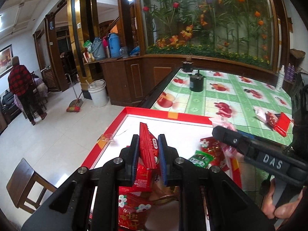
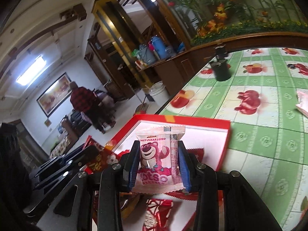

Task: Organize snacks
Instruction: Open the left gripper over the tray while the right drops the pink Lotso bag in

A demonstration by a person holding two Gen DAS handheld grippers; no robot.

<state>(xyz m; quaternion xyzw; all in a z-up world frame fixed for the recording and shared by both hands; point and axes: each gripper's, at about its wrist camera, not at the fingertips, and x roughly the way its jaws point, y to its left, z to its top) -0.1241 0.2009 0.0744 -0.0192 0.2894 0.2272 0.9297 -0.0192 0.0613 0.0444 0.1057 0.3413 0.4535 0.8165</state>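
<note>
Your left gripper (image 1: 148,155) pinches a red packet (image 1: 147,150), your right gripper (image 2: 158,165) a pink packet (image 2: 158,159), both above the red box (image 1: 154,113); more snacks (image 1: 273,118) wait on the table beyond it.

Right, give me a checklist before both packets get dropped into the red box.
1. Left gripper clamped on red packet: ok.
2. Right gripper clamped on pink packet: ok.
3. Both grippers over the red box: ok.
4. Bare white floor left in the box: ok.
5. Grippers clear of each other: cannot tell, they are close.
6. Loose packets still on the tablecloth: not ok.
</note>
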